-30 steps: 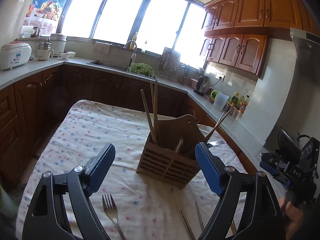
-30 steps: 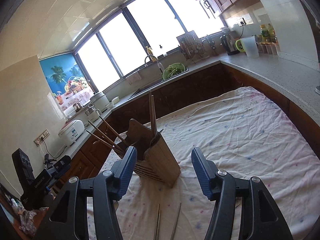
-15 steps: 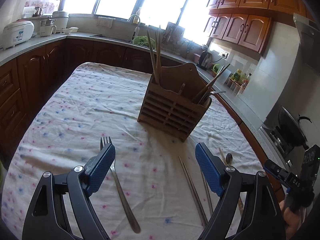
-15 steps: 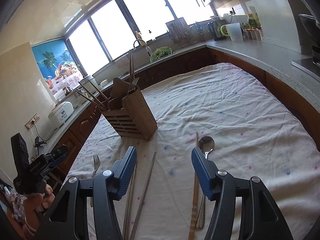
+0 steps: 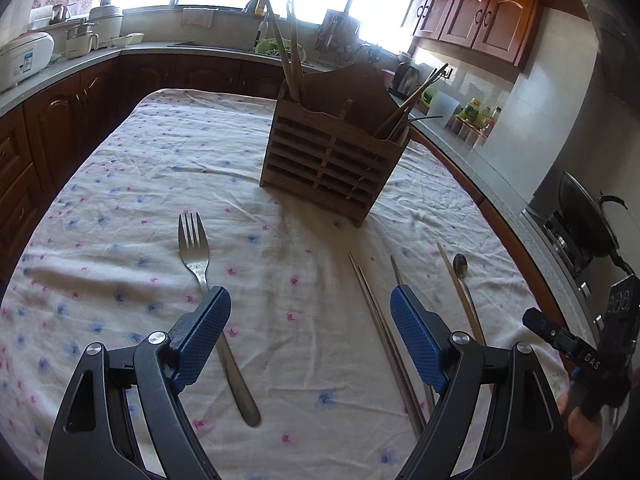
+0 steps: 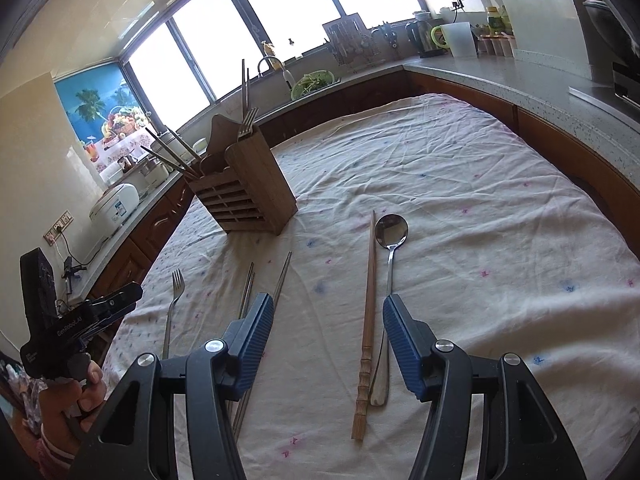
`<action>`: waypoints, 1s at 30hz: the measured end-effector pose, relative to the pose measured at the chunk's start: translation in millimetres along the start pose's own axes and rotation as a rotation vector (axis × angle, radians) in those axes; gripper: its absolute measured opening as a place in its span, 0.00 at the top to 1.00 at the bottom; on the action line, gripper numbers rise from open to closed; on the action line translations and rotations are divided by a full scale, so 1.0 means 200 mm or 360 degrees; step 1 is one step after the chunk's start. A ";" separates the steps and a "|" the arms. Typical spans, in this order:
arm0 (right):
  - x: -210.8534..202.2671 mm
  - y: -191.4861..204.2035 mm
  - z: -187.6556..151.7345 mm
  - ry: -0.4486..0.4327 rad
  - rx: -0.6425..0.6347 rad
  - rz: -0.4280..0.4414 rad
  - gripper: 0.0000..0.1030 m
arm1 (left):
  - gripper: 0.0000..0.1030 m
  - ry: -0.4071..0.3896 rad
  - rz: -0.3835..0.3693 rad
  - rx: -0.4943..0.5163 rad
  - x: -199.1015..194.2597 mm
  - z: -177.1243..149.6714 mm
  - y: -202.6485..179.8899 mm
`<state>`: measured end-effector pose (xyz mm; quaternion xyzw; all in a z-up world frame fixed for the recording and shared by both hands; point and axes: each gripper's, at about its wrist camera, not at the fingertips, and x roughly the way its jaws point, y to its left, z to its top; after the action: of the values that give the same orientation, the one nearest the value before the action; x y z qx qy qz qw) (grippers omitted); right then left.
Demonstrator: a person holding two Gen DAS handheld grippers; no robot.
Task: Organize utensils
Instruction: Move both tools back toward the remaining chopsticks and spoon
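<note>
A slatted wooden utensil holder (image 5: 332, 160) stands on the flowered tablecloth, with chopsticks and a fork in it; it also shows in the right wrist view (image 6: 248, 192). A steel fork (image 5: 200, 264) lies in front of my open, empty left gripper (image 5: 310, 316), its handle passing under the left finger. Metal chopsticks (image 5: 372, 300) lie to its right. My right gripper (image 6: 328, 328) is open and empty above a wooden chopstick (image 6: 370, 300) and a steel spoon (image 6: 391, 240). Metal chopsticks (image 6: 280, 276) and the fork (image 6: 174, 296) lie to its left.
The table (image 6: 480, 200) stands inside a U-shaped kitchen counter (image 6: 500, 76) with dark wooden cabinets. A rice cooker (image 5: 24, 56), sink and kettle sit on the counter. A wok (image 5: 588, 216) is on the stove at right. Each view shows the other hand-held gripper at its edge.
Both grippers have tilted down and drawn back from the holder. The fork, chopsticks and spoon on the cloth have come into full view. Both jaws stayed open.
</note>
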<state>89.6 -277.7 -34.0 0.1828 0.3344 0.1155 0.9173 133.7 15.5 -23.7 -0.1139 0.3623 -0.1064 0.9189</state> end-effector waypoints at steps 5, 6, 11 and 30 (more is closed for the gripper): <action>0.01 0.01 0.01 -0.0021 -0.0019 0.0033 0.15 | 0.18 0.0050 0.0011 0.0034 0.04 -0.01 -0.04; 0.01 0.01 0.01 -0.0017 -0.0025 0.0037 0.15 | 0.18 0.0063 0.0013 0.0040 0.05 -0.01 -0.04; 0.06 -0.02 0.03 0.0007 -0.0006 0.0053 0.15 | 0.18 0.0126 0.0024 0.0059 0.12 -0.02 -0.07; 0.35 -0.03 0.16 0.0223 -0.0057 0.0037 0.59 | 0.51 0.0372 0.0018 0.0242 0.51 0.14 -0.26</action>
<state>162.7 -268.1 -54.1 0.1617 0.3934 0.1447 0.8934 219.7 -57.9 -53.9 -0.0289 0.4583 -0.1409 0.8771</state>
